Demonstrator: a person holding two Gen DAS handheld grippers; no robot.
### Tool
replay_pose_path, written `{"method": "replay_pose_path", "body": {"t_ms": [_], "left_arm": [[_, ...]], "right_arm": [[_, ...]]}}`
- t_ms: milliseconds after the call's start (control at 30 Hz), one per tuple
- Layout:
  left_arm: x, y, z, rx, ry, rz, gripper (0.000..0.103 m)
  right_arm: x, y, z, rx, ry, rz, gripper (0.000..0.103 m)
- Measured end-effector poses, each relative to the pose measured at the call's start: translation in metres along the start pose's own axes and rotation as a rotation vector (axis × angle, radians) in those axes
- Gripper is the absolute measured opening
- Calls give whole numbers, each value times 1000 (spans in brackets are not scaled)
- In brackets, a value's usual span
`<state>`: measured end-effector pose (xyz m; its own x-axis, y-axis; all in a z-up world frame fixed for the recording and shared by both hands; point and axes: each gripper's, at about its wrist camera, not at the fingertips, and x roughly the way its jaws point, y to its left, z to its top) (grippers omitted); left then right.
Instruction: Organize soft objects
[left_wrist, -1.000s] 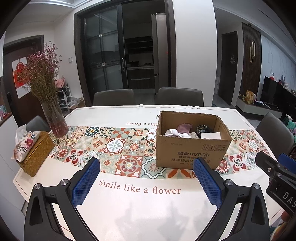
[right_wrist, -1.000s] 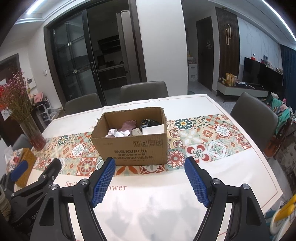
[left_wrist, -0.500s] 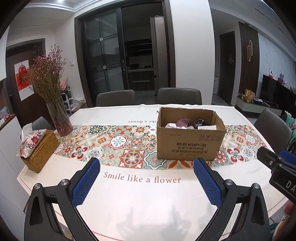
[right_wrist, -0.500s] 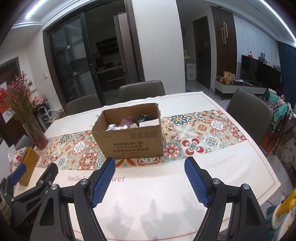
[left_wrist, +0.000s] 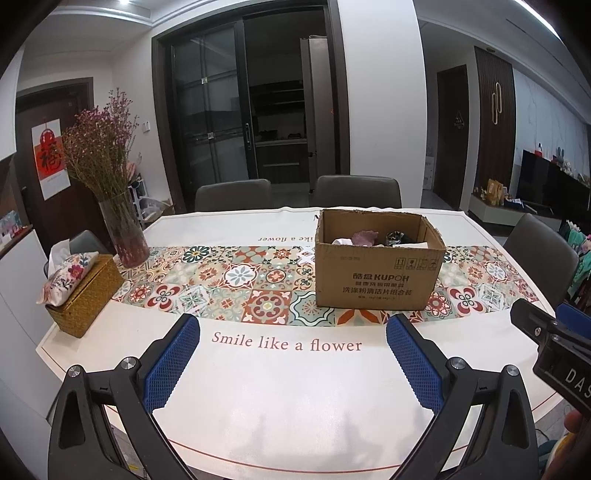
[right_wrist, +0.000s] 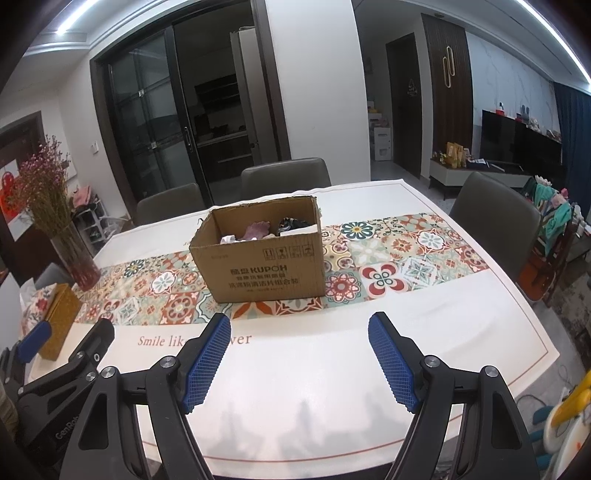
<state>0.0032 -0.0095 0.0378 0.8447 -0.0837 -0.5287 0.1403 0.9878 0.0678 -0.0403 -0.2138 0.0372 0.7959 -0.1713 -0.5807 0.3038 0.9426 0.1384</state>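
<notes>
An open cardboard box (left_wrist: 378, 280) stands on the patterned runner of the white table; it also shows in the right wrist view (right_wrist: 264, 262). Inside lie several soft items: a pink cloth (left_wrist: 364, 236), a dark patterned one (left_wrist: 397, 236) and white pieces (right_wrist: 229, 240). My left gripper (left_wrist: 291, 365) is open and empty above the table's front part, well short of the box. My right gripper (right_wrist: 299, 363) is open and empty too, to the right of the left one. Each gripper shows at the edge of the other's view.
A glass vase of dried pink flowers (left_wrist: 123, 232) and a woven tissue box (left_wrist: 83, 291) stand at the table's left end. Grey chairs (left_wrist: 356, 192) stand around the table. The table's front edge (left_wrist: 295, 454) lies just under the grippers.
Both grippers have pulled back and dropped lower; the box looks smaller and farther away. Both stay open and empty.
</notes>
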Motion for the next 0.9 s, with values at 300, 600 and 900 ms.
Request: {"method": "replay_pose_path", "body": {"t_ms": [300, 600, 900], "left_arm": [[-5, 3, -11, 9, 4, 6, 103], [-5, 2, -22, 30, 16, 4, 103], [-3, 3, -27, 25, 18, -1, 103]], "right_arm": [[-3, 2, -14, -20, 5, -2, 78], [-8, 1, -24, -37, 3, -25, 78], [-10, 1, -26, -42, -2, -29, 78]]}}
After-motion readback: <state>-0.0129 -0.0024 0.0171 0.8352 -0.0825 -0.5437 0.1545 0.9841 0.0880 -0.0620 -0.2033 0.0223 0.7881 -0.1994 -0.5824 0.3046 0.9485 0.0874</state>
